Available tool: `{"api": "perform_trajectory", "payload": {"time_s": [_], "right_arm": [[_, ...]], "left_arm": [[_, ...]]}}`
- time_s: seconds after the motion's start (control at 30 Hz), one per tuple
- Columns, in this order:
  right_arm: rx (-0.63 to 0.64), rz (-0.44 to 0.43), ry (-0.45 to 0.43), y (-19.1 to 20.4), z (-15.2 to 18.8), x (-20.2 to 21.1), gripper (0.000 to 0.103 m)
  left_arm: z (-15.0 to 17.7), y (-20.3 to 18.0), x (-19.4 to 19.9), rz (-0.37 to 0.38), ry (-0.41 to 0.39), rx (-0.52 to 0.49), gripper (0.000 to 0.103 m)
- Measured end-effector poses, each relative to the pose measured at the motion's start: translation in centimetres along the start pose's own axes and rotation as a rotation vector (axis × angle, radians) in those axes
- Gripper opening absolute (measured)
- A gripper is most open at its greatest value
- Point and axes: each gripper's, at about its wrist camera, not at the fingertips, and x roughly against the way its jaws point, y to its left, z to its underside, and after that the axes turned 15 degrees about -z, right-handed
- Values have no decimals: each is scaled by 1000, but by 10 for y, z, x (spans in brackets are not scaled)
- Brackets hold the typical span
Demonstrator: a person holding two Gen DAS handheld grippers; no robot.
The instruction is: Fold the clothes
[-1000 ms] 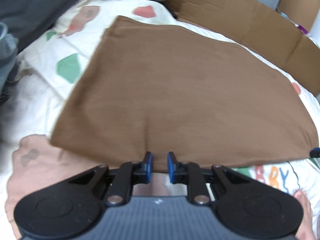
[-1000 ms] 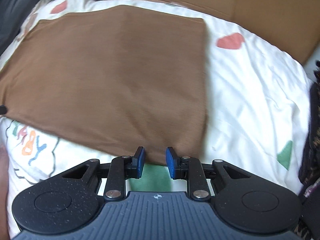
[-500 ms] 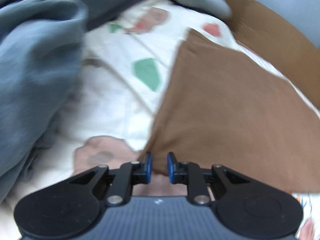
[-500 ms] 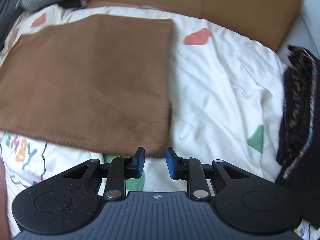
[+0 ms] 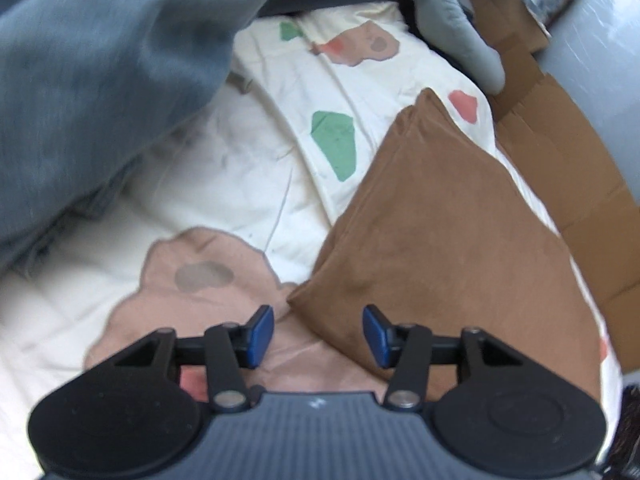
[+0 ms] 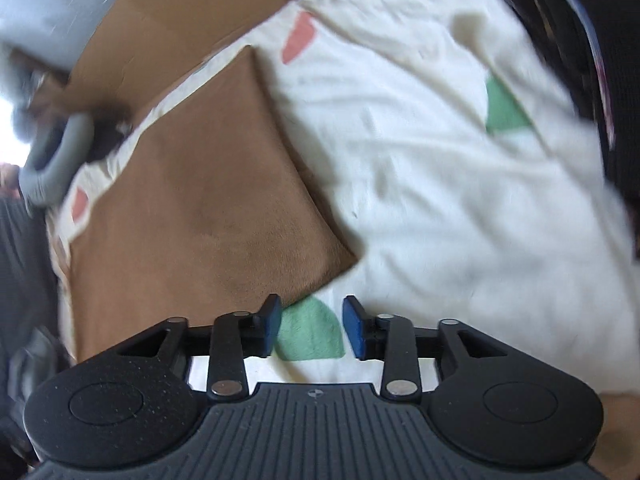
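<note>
Left gripper (image 5: 318, 336): tilting downward, jaws just opening, the brown folded cloth (image 5: 448, 232)'s corner lying loose between them.
Right gripper (image 6: 311, 328): tilting downward, jaws just opening, gripping nothing, over the cloth's other near corner.
Bed: patterned white sheet (image 6: 420, 160) carrying the cloth; cardboard (image 5: 560, 152) lining its far edge.

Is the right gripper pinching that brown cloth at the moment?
Apart. The right wrist view shows the right gripper with jaws spread, having just opened, and only the printed sheet between them; the brown cloth corner lies just beyond its fingertips.

1 folded brown garment (image 5: 448, 232) lies on 1 patterned white bedsheet (image 5: 256, 184). 1 blue-grey cloth heap (image 5: 100, 80), 1 grey neck pillow (image 6: 52, 164), 1 cardboard sheet (image 5: 568, 160) and 1 dark patterned garment (image 6: 592, 52) surround it. 2 grippers: left (image 5: 318, 336), right (image 6: 310, 326).
</note>
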Motion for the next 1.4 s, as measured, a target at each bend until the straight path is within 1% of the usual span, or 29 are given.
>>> {"api": "perform_trajectory", "payload": {"time_s": [0.13, 0.2, 0.3, 0.33, 0.4, 0.43, 0.47, 0.5, 0.53, 0.6, 0.7, 0.77, 0.83, 0.87, 0.9, 0.93, 1.13, 1.23, 1.3, 1.33, 1.37, 1.4], "right_arm": [[-118, -76, -55, -20, 2, -7, 45], [-176, -108, -90, -29, 1, -10, 45], [-226, -153, -140, -39, -2, -14, 44], [-242, -163, -156, -41, -2, -15, 42], [-282, -183, -184, -47, -4, -17, 38], [-299, -187, -189, -50, -4, -17, 26], [-317, -191, -195, -53, -5, -18, 12], [-324, -199, -197, -55, -6, -18, 12], [-317, -213, -197, -55, -6, -16, 7], [-304, -254, -201, -54, -6, -10, 5], [-312, -292, -197, -55, -6, -7, 5], [-321, -313, -193, -56, -6, -6, 8], [-330, -305, -186, -59, -5, -8, 10], [-340, -304, -181, -61, -4, -10, 20], [-353, -309, -177, -64, -3, -13, 27], [-362, -318, -178, -66, -1, -15, 31], [-374, -355, -204, -70, -2, -24, 32], [-363, -360, -205, -68, -4, -31, 33], [-362, -365, -212, -67, -6, -36, 33], [-367, -369, -220, -67, -6, -38, 32], [-369, -373, -226, -67, -6, -39, 31], [-368, -375, -230, -66, -7, -39, 21]], "left_arm": [[1, 8, -9, 45, 21, 89, 52], [2, 15, -11, 78, 30, 155, 52], [4, 23, -15, 129, 51, 256, 52], [6, 25, -16, 142, 56, 278, 50], [8, 29, -18, 165, 66, 313, 41], [9, 32, -20, 178, 73, 332, 29], [10, 35, -21, 194, 82, 353, 14], [10, 38, -22, 207, 87, 374, 10], [11, 40, -22, 213, 84, 387, 9], [10, 43, -20, 220, 69, 395, 9], [10, 47, -23, 244, 84, 407, 11], [10, 50, -26, 245, 89, 425, 16], [11, 53, -29, 254, 90, 443, 29], [11, 54, -31, 261, 90, 452, 32], [11, 55, -33, 271, 92, 462, 33], [11, 56, -35, 280, 93, 469, 34], [5, 52, -47, 324, 95, 466, 34], [4, 50, -51, 329, 94, 465, 34], [5, 50, -53, 331, 95, 475, 32], [5, 51, -53, 337, 99, 483, 30], [6, 52, -54, 342, 104, 489, 25], [6, 53, -54, 349, 109, 495, 20]]}}
